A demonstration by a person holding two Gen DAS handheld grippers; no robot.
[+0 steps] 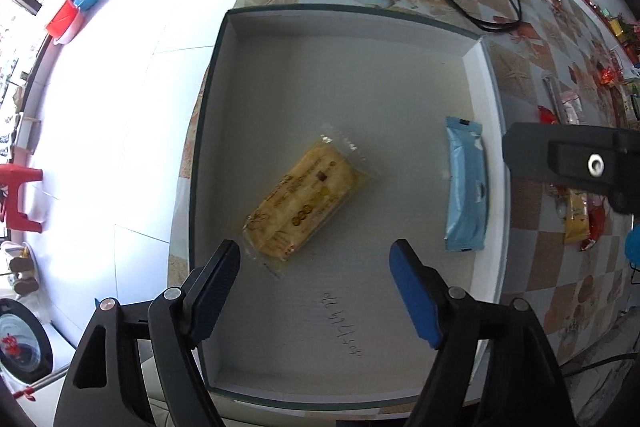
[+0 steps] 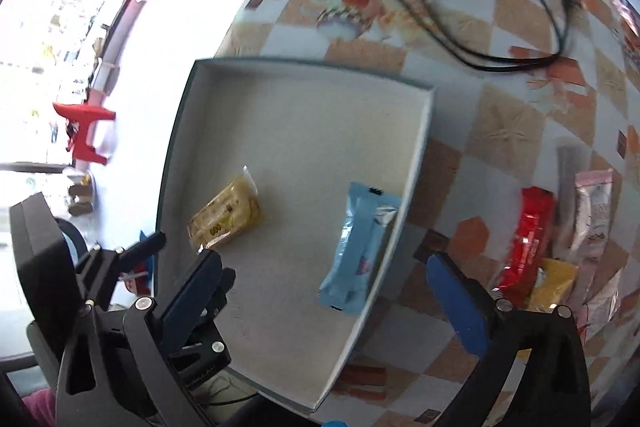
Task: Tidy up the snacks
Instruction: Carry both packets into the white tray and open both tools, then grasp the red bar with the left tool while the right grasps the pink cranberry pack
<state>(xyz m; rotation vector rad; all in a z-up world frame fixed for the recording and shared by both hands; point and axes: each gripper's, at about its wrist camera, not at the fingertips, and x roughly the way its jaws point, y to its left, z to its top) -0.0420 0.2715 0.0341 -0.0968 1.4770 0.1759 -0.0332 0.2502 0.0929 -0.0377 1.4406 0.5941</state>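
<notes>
Left wrist view: the left gripper (image 1: pixel 316 259) hangs wide apart and empty over a shallow grey cardboard box (image 1: pixel 224 75). A yellow snack (image 1: pixel 300 205) in crinkly clear wrap lies slanted just ahead of the pads; a flat blue packet (image 1: pixel 466 187) rests along the right wall. Closing carelessly could crush the soft cake or slide it.

Right wrist view: the right gripper (image 2: pixel 324 277) is spread wide, holding nothing, straddling the box's right wall. Glossy red, yellow and pink packets (image 2: pixel 532 239) wait on the checked tablecloth (image 2: pixel 500 119); reaching could snag that thin wall.
</notes>
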